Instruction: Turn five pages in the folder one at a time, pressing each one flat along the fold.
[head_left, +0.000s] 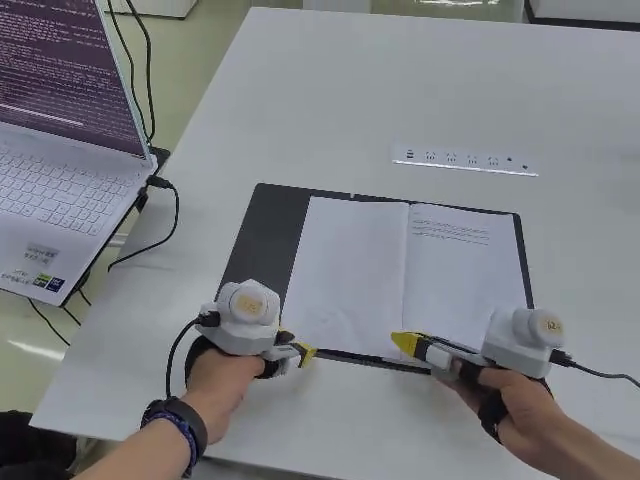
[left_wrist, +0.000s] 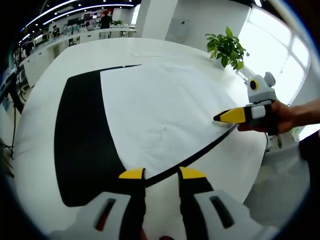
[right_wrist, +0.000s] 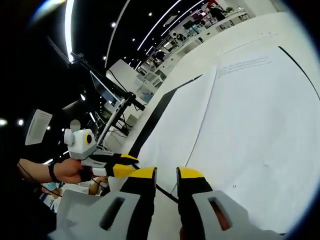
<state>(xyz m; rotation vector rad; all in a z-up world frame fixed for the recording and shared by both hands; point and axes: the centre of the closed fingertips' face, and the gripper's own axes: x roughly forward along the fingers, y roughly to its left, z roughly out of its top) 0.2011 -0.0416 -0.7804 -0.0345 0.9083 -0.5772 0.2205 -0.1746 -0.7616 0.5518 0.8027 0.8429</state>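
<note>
You have one folder lying open on the white table, with two pages showing: a blank left page and a right page with a few printed lines. Your left gripper sits at the folder's near edge and your right gripper at the pages' near edge by the fold. Both have jaws narrowly apart and hold nothing. One laptop stands to the left.

White table: open folder lies flat at centre; socket panel at one o'clock; black cable at nine o'clock.
</note>
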